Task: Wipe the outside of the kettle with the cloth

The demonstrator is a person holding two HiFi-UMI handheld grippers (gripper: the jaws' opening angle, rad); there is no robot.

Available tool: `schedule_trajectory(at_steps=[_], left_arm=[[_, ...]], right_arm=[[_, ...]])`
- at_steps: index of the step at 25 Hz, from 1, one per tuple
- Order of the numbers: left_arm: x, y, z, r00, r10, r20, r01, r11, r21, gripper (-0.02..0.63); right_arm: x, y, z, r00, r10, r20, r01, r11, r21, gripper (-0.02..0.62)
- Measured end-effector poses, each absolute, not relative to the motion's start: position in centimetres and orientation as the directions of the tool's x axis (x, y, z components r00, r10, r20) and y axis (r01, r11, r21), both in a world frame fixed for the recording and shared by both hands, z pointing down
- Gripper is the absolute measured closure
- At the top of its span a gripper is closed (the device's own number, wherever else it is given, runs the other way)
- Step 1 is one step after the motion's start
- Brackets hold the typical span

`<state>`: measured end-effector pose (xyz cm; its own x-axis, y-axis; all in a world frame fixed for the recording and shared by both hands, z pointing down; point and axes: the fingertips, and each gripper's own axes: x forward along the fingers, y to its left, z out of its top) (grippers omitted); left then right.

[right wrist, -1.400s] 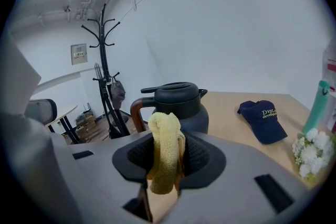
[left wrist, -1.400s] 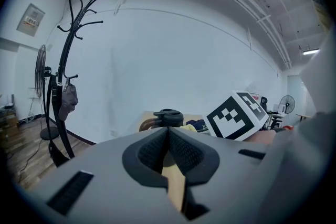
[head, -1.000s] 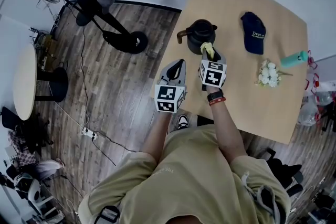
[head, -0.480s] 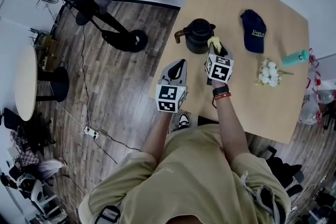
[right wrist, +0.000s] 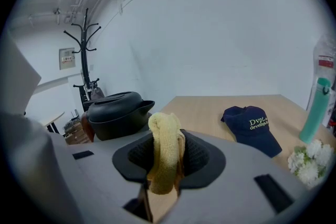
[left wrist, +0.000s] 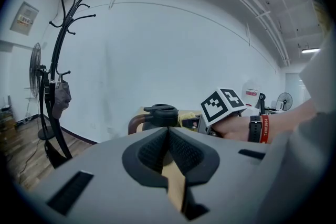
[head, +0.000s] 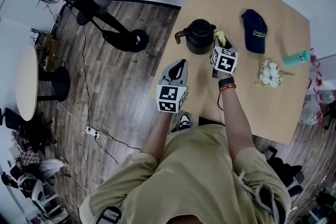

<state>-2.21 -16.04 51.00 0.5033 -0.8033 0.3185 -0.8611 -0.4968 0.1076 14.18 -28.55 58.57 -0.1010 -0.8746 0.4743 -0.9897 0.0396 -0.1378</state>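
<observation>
1. holding a folded yellow terry cloth (right wrist: pixel 165 150) clamped between its jaws, the right gripper (head: pixel 219 44) sits just beside the right flank of the squat black kettle with a brown handle (head: pixel 200 35). the kettle stands near the left edge of the light wooden table (head: pixel 247 102).
2. the left gripper (head: pixel 177 66) hangs at the table's near-left edge, apart from the kettle, its jaws pressed together on nothing.
3. step in hand, as judged: wiping the kettle's side wall; cloth-to-wall contact cannot be confirmed.
4. the next move likely calls for pressing the cloth against the body and sweeping round it; unbraced, the kettle may slide or turn.
5. a dark blue cap (head: pixel 254 32) and white flowers (head: pixel 269 73) lie well apart, to the right.
</observation>
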Motion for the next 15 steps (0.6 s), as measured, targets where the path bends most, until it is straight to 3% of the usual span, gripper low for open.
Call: schedule_trajectory(at_steps=[15], left_arm=[[-3.5, -15.8, 51.4, 0.485, -0.813, 0.322, -0.873, -0.472, 0.123, 0.584]], right_arm=[[12.2, -23.8, 55.4, -0.135, -0.9, 0.415, -0.978, 0.052, -0.204, 0.468]])
